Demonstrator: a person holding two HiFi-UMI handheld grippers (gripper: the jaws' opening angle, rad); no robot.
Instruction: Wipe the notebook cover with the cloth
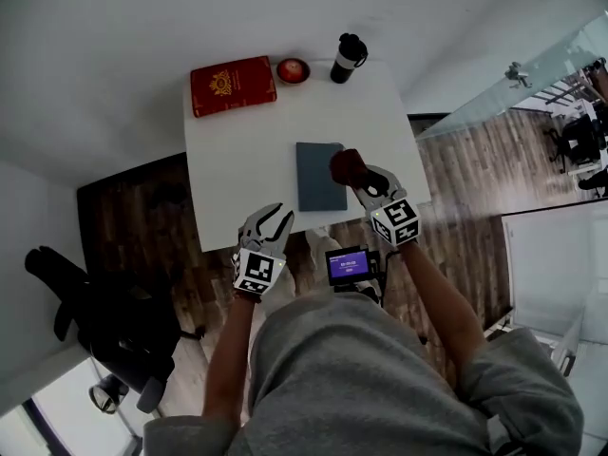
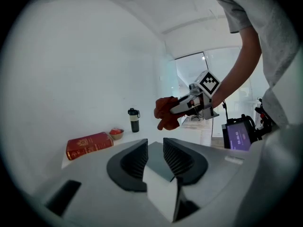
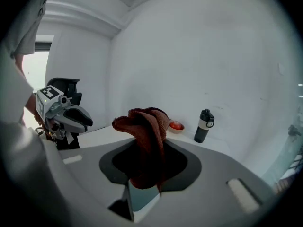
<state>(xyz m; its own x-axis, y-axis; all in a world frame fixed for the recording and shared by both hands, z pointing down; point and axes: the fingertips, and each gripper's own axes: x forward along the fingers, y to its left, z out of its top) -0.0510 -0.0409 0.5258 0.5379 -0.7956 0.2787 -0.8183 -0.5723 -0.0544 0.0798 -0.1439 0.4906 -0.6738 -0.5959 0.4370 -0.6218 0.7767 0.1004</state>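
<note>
- While the dark red cloth (image 1: 347,167) is clamped, bunched, in the right gripper (image 1: 369,183), it is held over the right edge of the notebook (image 1: 318,176); contact cannot be confirmed.
- Notebook: grey-blue, closed, laid flat on the white table (image 1: 237,150) near its front edge.
- Left gripper (image 1: 274,218): jaws partly apart, nothing held, positioned just left of the notebook.
- Cloth is judged soft, limp and light; the bunch grip looks adequate.
- Notebook is judged thin, light and likely to slide when wiped; the near-left corner should be pinned, not pinched.
</note>
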